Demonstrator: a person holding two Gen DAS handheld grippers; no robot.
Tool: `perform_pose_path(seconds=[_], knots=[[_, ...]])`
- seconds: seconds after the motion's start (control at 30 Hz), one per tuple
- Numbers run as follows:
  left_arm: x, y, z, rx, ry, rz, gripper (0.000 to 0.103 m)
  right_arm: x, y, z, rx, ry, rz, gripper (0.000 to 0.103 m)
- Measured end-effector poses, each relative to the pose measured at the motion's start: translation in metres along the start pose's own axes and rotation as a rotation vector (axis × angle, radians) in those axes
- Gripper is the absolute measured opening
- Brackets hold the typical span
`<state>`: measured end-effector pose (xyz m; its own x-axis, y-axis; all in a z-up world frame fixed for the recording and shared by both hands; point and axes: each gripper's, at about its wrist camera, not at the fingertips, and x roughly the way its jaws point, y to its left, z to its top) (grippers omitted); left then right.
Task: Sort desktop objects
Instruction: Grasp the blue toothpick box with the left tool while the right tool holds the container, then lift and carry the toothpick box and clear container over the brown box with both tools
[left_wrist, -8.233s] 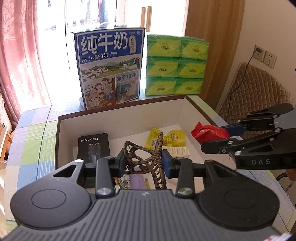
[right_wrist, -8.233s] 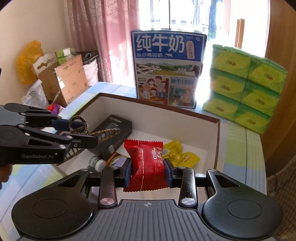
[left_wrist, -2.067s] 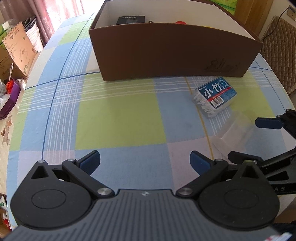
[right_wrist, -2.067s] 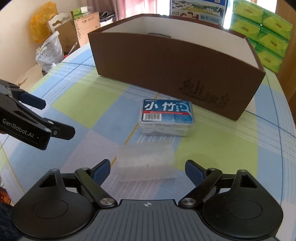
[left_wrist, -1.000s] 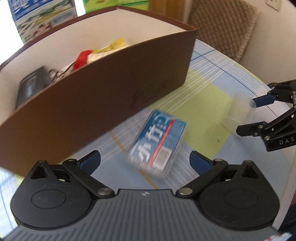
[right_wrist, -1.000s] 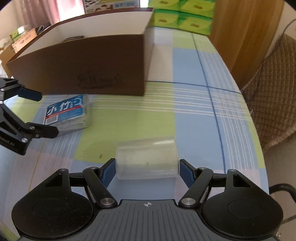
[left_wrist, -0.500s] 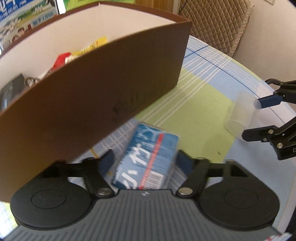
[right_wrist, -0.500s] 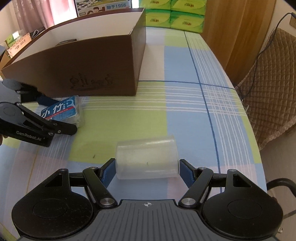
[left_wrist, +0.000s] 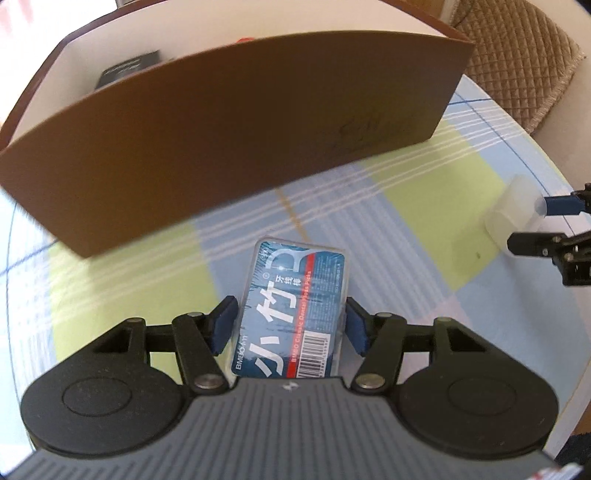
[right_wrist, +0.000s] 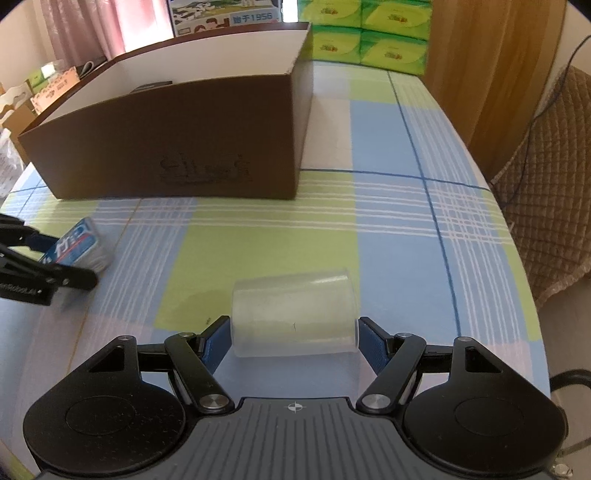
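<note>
I have both tongs down on the last two loose items in front of the box (right_wrist: 207, 147), so this reads as the grasp step before carrying them over the wall. My left tongs (left_wrist: 290, 325) straddle the floss box (left_wrist: 291, 310), which lies flat on the tabletop (right_wrist: 391, 236) just short of the box's near wall; the pads sit at its long sides, but whether they are truly pressing or only touching I cannot tell. My right tongs (right_wrist: 293, 341) bracket the cup (right_wrist: 293, 314), which lies on its side at 6 o'clock in the right view, well clear of the box; the pads meet its two ends, and I cannot tell whether they bear on it yet.

Next I would judge: firm both grips, lift, then clear the tall near wall.

Most of the box's inside is hidden by that wall; only a black carton (left_wrist: 127, 70) and a red scrap at 12 o'clock show. The left view is motion-blurred at its edges.
</note>
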<state>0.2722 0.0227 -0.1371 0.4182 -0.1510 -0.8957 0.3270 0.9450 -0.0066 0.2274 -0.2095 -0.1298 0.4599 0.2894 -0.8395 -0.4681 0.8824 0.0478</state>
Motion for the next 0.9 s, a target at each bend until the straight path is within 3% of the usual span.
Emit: perform_pose_path(seconds=[0.07,0.13,0.3,0.37,0.53,0.6,0.63,0.9], knots=[[-0.003,0.0,-0.004,-0.019,-0.002,-0.009,0.059,0.002,0.001,0.002,-0.011,0.001,-0.001,0.076],[-0.005,0.001,-0.004,-0.041,-0.018,-0.018,0.071,0.004,0.002,0.003,-0.017,-0.008,-0.007,0.083],[-0.003,-0.005,-0.001,-0.01,-0.041,-0.001,0.074,0.011,0.001,0.011,-0.018,-0.01,-0.015,0.085],[0.002,-0.009,0.001,0.006,-0.038,0.014,0.073,0.012,0.001,0.013,-0.019,-0.014,-0.015,0.085],[0.002,-0.006,0.002,0.003,-0.037,0.016,0.056,0.014,0.004,0.014,-0.034,-0.014,-0.023,0.085],[0.001,-0.003,0.0,-0.01,-0.034,0.016,0.055,0.015,0.006,0.012,-0.041,-0.012,-0.024,0.08],[0.001,-0.002,-0.001,-0.015,-0.034,0.02,0.055,0.015,0.008,0.012,-0.045,-0.008,-0.021,0.071],[-0.01,0.006,-0.014,-0.063,-0.021,0.016,0.054,0.006,0.021,0.011,-0.089,-0.012,-0.008,0.069]])
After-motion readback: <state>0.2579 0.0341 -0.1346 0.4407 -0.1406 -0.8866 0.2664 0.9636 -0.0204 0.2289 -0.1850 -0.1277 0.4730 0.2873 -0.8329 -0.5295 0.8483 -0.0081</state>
